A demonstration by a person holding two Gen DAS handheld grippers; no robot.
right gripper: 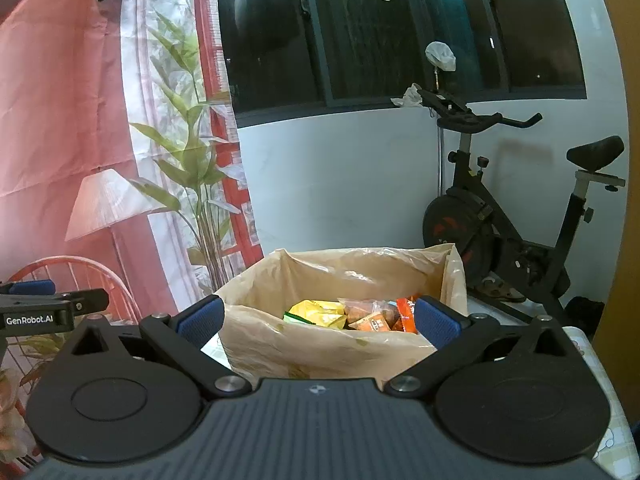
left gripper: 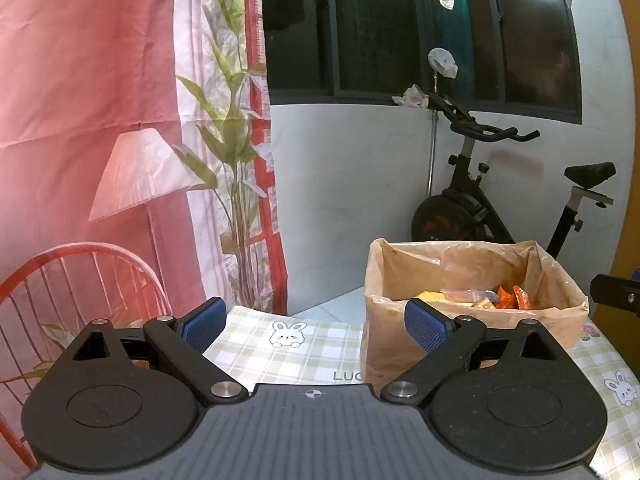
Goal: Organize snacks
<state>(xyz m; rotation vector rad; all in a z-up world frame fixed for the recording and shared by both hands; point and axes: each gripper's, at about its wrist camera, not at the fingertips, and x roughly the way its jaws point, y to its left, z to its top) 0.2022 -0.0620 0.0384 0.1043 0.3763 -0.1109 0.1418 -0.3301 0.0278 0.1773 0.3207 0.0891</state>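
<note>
A: Item one, left wrist view, left to right?
B: Printed curtain point(left gripper: 100, 120) with lamp and leaf pattern; left gripper point(left gripper: 316, 320), blue pads point(left gripper: 202, 324) spread wide, nothing between them; checked tablecloth point(left gripper: 288, 352) with rabbit figures; box point(left gripper: 472, 320) lined with a tan plastic bag, standing on the cloth ahead and to the right; exercise bike point(left gripper: 480, 200) by the white wall; the tip of the other gripper at the far right edge.

A: Item two, right wrist view?
B: The left gripper's side at the far left edge, lettered "GenRobot.AI"; right gripper point(right gripper: 318, 320), fingers likewise wide apart and empty; the box point(right gripper: 340, 344) straight ahead, just past the fingertips.

A: What does one view show that the other lacks?
B: The left shows bare cloth and its rabbits; the right looks down into the box.

A: The snacks point(right gripper: 352, 314)?
B: Small packets lying loose in the bottom of the lined box: a yellow one with a green edge on the left, clear and orange ones on the right. The left view shows only their tops, orange and yellow, over the near rim. Count cannot be told.
</note>
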